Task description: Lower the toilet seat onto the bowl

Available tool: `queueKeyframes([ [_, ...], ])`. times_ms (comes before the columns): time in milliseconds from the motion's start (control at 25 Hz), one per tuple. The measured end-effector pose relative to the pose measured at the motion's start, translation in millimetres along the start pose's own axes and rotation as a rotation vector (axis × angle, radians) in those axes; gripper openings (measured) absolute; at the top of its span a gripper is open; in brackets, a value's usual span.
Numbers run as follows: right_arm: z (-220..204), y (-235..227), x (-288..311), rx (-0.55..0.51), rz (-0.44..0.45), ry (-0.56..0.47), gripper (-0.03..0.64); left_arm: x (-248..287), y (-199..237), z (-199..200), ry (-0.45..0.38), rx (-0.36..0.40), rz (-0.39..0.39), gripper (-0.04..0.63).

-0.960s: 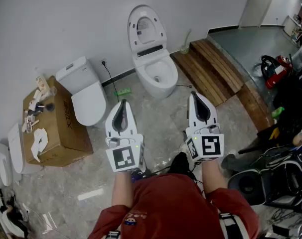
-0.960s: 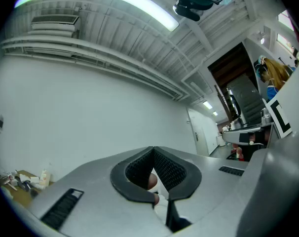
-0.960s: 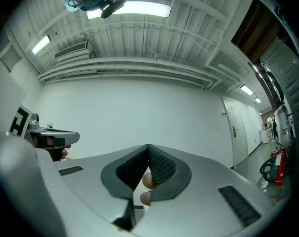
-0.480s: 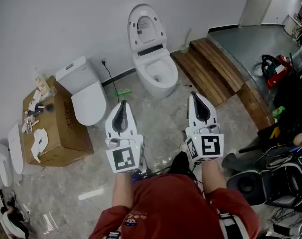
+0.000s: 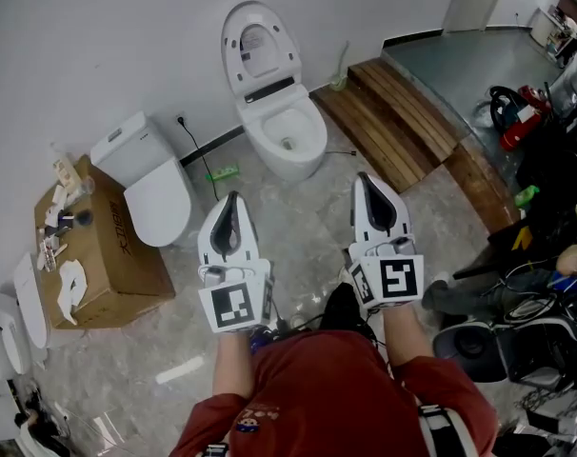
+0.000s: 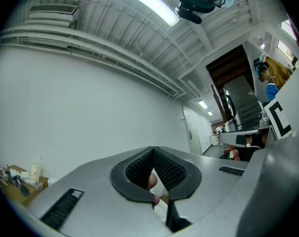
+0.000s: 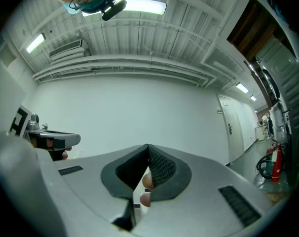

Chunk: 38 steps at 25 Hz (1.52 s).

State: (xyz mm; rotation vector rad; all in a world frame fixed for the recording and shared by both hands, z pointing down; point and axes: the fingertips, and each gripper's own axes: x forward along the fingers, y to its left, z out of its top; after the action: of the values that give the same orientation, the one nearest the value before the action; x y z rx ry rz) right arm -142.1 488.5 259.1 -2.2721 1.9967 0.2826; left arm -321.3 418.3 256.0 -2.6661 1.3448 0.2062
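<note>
A white toilet (image 5: 281, 139) stands against the back wall, and its seat and lid (image 5: 259, 49) are raised upright against the wall. Both grippers hover over the floor well short of it and touch nothing. My left gripper (image 5: 233, 199) points toward the bowl from the lower left, jaws shut and empty. My right gripper (image 5: 366, 178) is level with it on the right, also shut and empty. In the left gripper view the left gripper (image 6: 153, 150) faces the bare wall with its pads meeting. The right gripper view shows the right gripper (image 7: 147, 147) closed the same way.
A second toilet (image 5: 156, 194) with its lid down stands to the left beside a cardboard box (image 5: 106, 257) carrying small items. A wooden platform (image 5: 403, 127) lies to the right of the toilet, with bags and gear (image 5: 517, 122) beyond. A green object (image 5: 222, 172) lies on the floor.
The head view has shifted, so the toilet and the floor sit slightly further left in the picture. Both grippers keep the same pose and stay shut.
</note>
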Motion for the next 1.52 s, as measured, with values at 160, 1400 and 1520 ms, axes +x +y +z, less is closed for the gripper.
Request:
queueKeyframes([
  [160, -4.4, -15.8, 4.5, -0.013, -0.007, 0.014, 0.014, 17.0, -14.7, -2.3, 0.006, -0.009, -0.024, 0.012],
  [1400, -45.2, -224.1, 97.9, -0.021, -0.041, 0.031, 0.014, 221.4, -160.1, -32.1, 0.035, -0.018, -0.092, 0.012],
  [1520, -47.8, -246.7, 101.6, 0.000, -0.041, 0.022, 0.014, 234.2, -178.8, -32.2, 0.016, -0.019, -0.100, 0.012],
])
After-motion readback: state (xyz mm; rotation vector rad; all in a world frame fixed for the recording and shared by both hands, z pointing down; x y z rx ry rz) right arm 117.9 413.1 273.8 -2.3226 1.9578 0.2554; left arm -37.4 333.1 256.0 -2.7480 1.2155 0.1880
